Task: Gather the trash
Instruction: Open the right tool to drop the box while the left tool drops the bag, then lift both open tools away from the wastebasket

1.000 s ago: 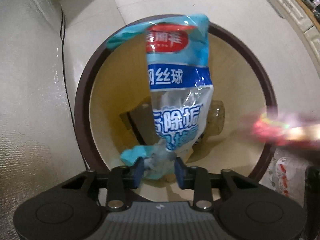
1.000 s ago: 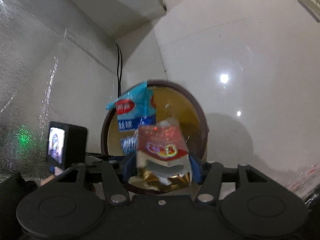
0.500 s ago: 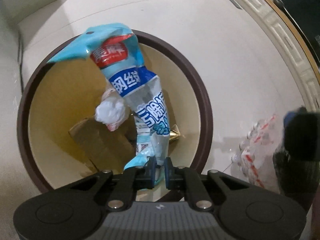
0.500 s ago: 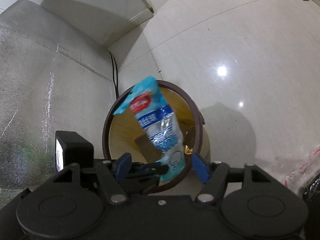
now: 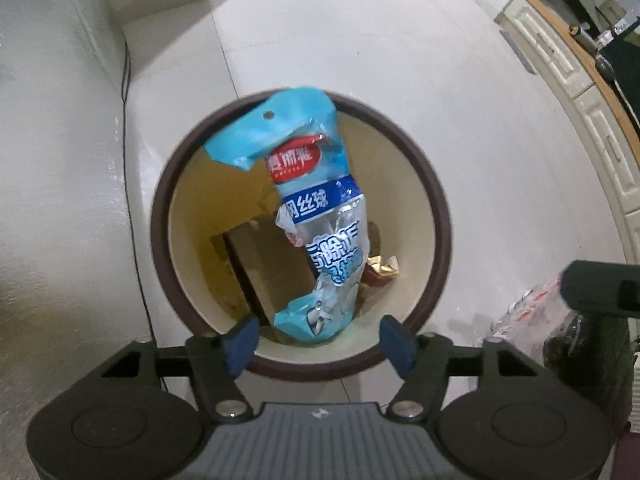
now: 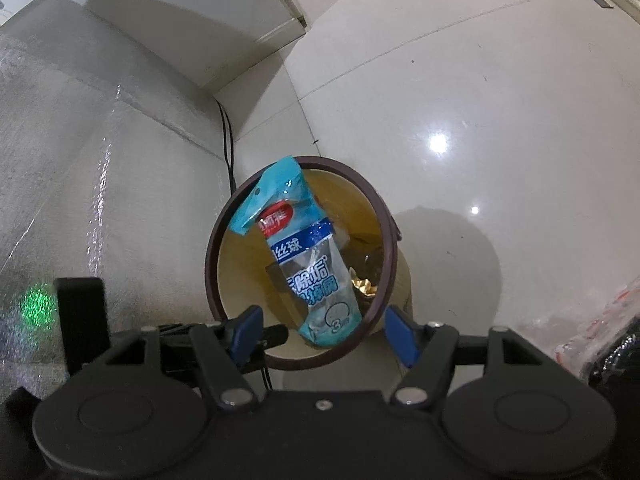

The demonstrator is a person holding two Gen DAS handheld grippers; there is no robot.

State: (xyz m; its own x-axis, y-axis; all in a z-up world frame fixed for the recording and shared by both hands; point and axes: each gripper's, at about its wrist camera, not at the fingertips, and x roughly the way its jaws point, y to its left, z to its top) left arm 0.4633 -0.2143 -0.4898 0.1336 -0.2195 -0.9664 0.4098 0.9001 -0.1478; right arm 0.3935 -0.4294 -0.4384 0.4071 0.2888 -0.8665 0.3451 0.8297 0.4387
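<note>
A round bin with a dark brown rim (image 5: 436, 216) and cream inside stands on the pale floor. A blue and clear plastic wrapper (image 5: 316, 216) stands loose in its mouth, free of both grippers. My left gripper (image 5: 318, 344) is open just above the bin's near rim. My right gripper (image 6: 324, 338) is open and empty, a little farther back; the wrapper (image 6: 304, 260) and the bin rim (image 6: 384, 248) show between its fingers. A brown box (image 5: 264, 268) and a gold and red wrapper (image 5: 382, 270) lie inside the bin.
A silver foil-covered wall (image 6: 80, 184) stands left of the bin, with a black cable (image 6: 228, 140) running down beside it. A clear bag with red print (image 5: 528, 316) lies on the floor to the right. White cabinets (image 5: 580, 80) line the far right.
My left gripper opened and let go of the blue wrapper, which now stands in the bin. My right gripper dropped its red and gold wrapper into the bin earlier and stays open.
</note>
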